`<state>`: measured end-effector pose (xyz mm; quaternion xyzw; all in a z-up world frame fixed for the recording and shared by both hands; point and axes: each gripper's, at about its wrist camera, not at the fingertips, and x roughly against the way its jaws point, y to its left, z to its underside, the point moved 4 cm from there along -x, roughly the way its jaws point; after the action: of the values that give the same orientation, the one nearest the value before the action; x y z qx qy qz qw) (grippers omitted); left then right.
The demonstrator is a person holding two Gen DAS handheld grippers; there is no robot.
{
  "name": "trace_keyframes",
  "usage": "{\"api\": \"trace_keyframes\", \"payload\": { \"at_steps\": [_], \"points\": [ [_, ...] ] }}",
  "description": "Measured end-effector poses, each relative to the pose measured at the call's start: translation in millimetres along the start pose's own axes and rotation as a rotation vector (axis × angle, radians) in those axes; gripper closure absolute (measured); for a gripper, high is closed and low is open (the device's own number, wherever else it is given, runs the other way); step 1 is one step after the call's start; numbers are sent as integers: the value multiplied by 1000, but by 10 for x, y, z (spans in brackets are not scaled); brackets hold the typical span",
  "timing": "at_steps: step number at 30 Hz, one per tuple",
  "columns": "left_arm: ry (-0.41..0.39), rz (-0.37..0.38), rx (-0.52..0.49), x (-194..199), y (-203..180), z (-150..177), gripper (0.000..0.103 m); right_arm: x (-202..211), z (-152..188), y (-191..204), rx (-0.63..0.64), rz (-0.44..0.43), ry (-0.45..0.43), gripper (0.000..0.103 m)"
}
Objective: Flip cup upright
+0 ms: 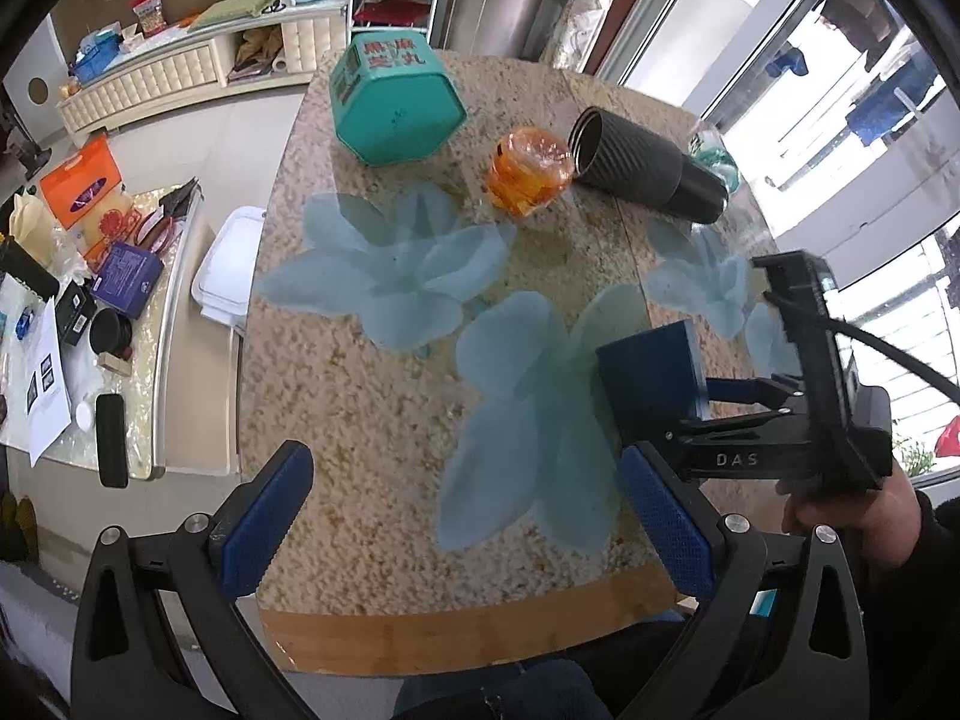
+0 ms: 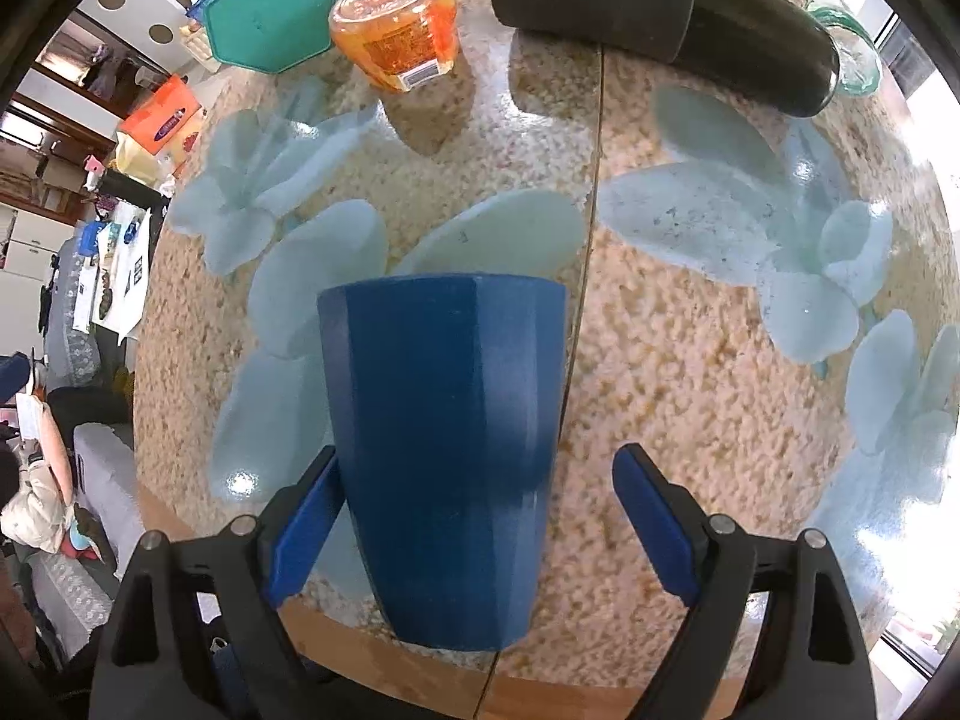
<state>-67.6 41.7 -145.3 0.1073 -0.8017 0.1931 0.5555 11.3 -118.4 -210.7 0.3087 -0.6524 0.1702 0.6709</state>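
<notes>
One blue cup [image 2: 441, 456] on the table [image 2: 690, 390], between the right gripper's [image 2: 480, 516] spread, released fingers. Left gripper [image 1: 462, 516] spread, empty. Beyond: one orange jar [image 1: 528, 171], one green tin [image 1: 393, 102], one black tumbler [image 1: 648, 165] lying down.

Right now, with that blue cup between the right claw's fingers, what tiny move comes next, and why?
Probably close the right gripper on the blue cup: its jaws are open, the cup lies on its side between them, nearer one finger, so it isn't held yet.
</notes>
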Motion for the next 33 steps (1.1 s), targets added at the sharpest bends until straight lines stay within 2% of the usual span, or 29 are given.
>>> {"api": "trace_keyframes", "payload": {
  "at_steps": [8,18,26,33],
  "points": [
    [33,-37,25,-93,-230,6,0,476,108,-361,10,-92,-34,14],
    [94,-21,37,-307,-884,-92,0,932,203,-999,-52,-201,-139,14],
    [163,-20,75,-681,-1261,-208,0,821,441,-1800,-171,-251,-128,14],
    [250,-17,172,-1085,-1273,-250,0,831,527,-2216,-220,-268,-126,14]
  ]
}}
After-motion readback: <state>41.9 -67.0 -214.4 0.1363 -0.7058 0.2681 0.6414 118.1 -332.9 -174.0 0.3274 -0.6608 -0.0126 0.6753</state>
